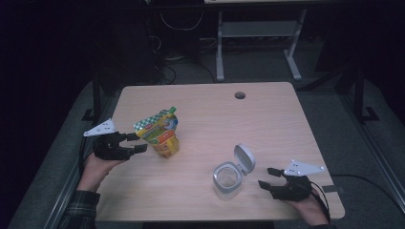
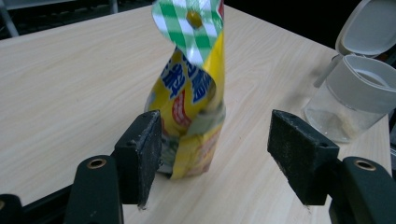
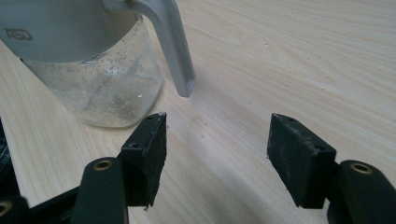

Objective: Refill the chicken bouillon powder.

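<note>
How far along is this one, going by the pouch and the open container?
Done: the clear container stands with its lid flipped open, and only residue shows inside. In hand: the yellow pouch stands upright by the left gripper, whose jaws stand apart, not pressing it. The right gripper waits open beside the container. Left: probably gripping, opening and pouring the pouch.

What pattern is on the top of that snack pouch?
A green and white check on the pouch, with a small hole through it. The left gripper view shows it best.
</note>
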A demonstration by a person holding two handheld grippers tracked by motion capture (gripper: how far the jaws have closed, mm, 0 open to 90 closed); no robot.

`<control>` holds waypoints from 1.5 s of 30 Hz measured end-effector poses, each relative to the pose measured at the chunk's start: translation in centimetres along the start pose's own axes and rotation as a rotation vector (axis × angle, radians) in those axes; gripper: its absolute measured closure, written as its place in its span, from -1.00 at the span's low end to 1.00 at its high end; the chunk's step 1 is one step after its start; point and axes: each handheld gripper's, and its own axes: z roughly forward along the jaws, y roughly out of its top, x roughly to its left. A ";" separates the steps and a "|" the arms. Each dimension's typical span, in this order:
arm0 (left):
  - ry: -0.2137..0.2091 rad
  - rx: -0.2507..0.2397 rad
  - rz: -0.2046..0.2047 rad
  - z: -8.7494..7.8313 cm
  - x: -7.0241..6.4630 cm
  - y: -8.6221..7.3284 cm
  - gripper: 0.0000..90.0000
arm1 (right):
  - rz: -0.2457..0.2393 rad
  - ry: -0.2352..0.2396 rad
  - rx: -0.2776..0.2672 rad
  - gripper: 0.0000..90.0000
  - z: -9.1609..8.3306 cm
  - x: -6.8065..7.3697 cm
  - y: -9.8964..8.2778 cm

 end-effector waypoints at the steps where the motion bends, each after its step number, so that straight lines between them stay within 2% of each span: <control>1: 0.000 0.000 0.000 0.0 0.0 0.0 -0.22 | 0.000 0.000 0.000 -0.17 0.0 0.0 0.0; 5: -0.011 0.004 0.015 0.9 0.3 0.6 -0.20 | 0.000 0.000 0.002 -0.17 0.0 0.0 -0.1; 7: -0.015 -0.014 0.015 1.3 0.4 0.8 -0.14 | 0.001 0.000 0.002 -0.18 0.0 0.0 -0.1; 10: -0.010 -0.007 0.008 2.1 0.6 0.9 -0.07 | 0.000 0.001 0.003 -0.18 0.1 0.0 -0.1; 12: -0.021 -0.008 0.011 2.4 0.6 1.1 -0.02 | 0.000 0.001 0.004 -0.18 0.1 0.0 -0.1; 15: -0.010 -0.003 0.019 2.8 0.4 1.4 0.06 | -0.002 -0.001 0.003 -0.18 0.1 0.0 -0.1; 19: -0.009 0.006 0.028 3.2 0.4 1.6 0.25 | 0.000 -0.002 0.001 -0.18 0.1 0.0 -0.1; 20: 0.006 0.009 0.028 3.4 0.3 1.6 0.31 | 0.000 -0.001 0.000 -0.18 0.1 0.0 -0.1; 22: 0.008 0.010 0.024 3.4 0.4 1.6 0.39 | -0.001 -0.002 0.001 -0.18 0.0 0.0 -0.1; 25: 0.014 -0.001 0.033 3.3 0.4 1.5 0.49 | -0.002 -0.003 0.001 -0.18 0.0 0.0 -0.1; 26: 0.021 0.001 0.041 3.2 0.3 1.6 0.61 | -0.001 -0.002 0.001 -0.18 0.0 0.0 -0.2; 30: 0.033 -0.012 0.049 3.2 0.2 1.6 0.76 | 0.001 -0.001 0.003 -0.18 0.1 0.0 -0.1; 32: 0.032 -0.014 0.052 3.3 0.1 1.6 0.90 | 0.001 0.000 0.004 -0.18 0.1 0.1 -0.1; 36: 0.039 -0.002 0.055 3.3 0.0 1.7 0.96 | 0.001 0.000 0.008 -0.18 0.1 0.0 -0.2; 41: 0.049 -0.009 0.051 3.4 -0.2 1.8 0.98 | -0.001 0.000 0.007 -0.19 0.1 0.0 -0.1; 45: 0.047 -0.029 0.023 3.4 -0.2 1.7 1.00 | 0.001 -0.003 0.006 -0.19 0.1 0.0 -0.2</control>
